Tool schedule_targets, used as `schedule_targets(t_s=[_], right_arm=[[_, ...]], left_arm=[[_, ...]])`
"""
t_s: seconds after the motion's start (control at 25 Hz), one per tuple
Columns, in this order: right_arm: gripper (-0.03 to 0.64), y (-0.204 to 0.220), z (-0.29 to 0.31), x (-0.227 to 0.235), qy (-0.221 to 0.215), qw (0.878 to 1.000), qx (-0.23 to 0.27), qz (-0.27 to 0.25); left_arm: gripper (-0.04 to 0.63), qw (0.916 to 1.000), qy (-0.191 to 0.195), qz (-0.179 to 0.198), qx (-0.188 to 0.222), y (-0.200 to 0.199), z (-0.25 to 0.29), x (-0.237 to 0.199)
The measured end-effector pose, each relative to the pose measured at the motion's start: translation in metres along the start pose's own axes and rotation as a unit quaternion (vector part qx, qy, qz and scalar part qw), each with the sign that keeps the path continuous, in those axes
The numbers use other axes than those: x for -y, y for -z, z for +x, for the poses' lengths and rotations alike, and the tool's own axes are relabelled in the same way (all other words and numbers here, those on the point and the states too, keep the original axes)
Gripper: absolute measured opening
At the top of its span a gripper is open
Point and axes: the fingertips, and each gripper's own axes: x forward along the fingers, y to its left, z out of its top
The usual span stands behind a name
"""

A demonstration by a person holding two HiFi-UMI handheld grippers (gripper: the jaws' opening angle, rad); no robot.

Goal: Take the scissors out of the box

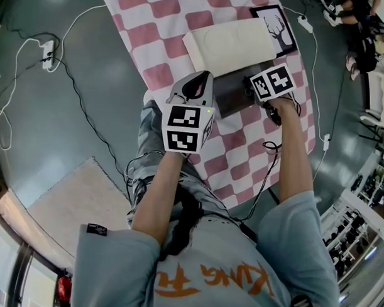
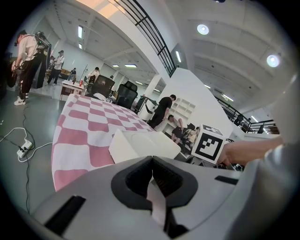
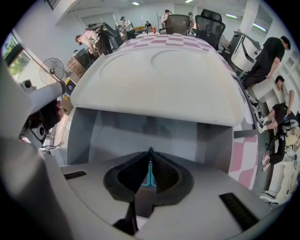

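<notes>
An open box (image 1: 231, 92) with a grey inside and a raised white lid (image 1: 229, 46) stands on the pink-and-white checked tablecloth (image 1: 175, 18). My right gripper (image 1: 256, 94) points straight down into the box. In the right gripper view its jaws (image 3: 150, 157) are closed on the teal handle of the scissors (image 3: 149, 176), above the box's grey wall (image 3: 140, 136); the rest of the scissors is hidden. My left gripper (image 1: 196, 86) hovers at the box's left near the table edge, shut (image 2: 152, 164) with nothing held. The left gripper view shows the lid (image 2: 140, 145).
A framed black-and-white picture (image 1: 274, 28) lies right of the lid. Cables and a power strip (image 1: 48, 53) lie on the floor to the left, with a beige mat (image 1: 80, 204) nearer me. People and office chairs stand beyond the table.
</notes>
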Motion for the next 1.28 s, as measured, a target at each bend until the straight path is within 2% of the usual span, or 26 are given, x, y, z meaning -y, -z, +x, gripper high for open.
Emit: schedule_targets(t_s=[0.32,0.8,1.04,1.28], right_arm=[[0.025,-0.014,-0.017,-0.01,0.0,0.999,0.042,-0.006],[0.025,-0.013,-0.046,-0.022,0.01,0.993,0.114,0.018],[0.023,-0.009,-0.057,-0.027,0.011,0.988,0.154,0.03],[0.021,-0.013,-0.082,-0.028,0.043,0.976,0.206,0.046]], left_arm=[[0.02,1.0,-0.003,0.001,0.006,-0.003,-0.006,0.001],[0.02,0.9998,-0.009,0.005,0.017,-0.006,-0.022,0.004],[0.02,0.9995,-0.012,0.014,0.026,-0.013,-0.034,0.006],[0.02,0.9991,-0.018,0.023,0.032,-0.015,-0.048,0.004]])
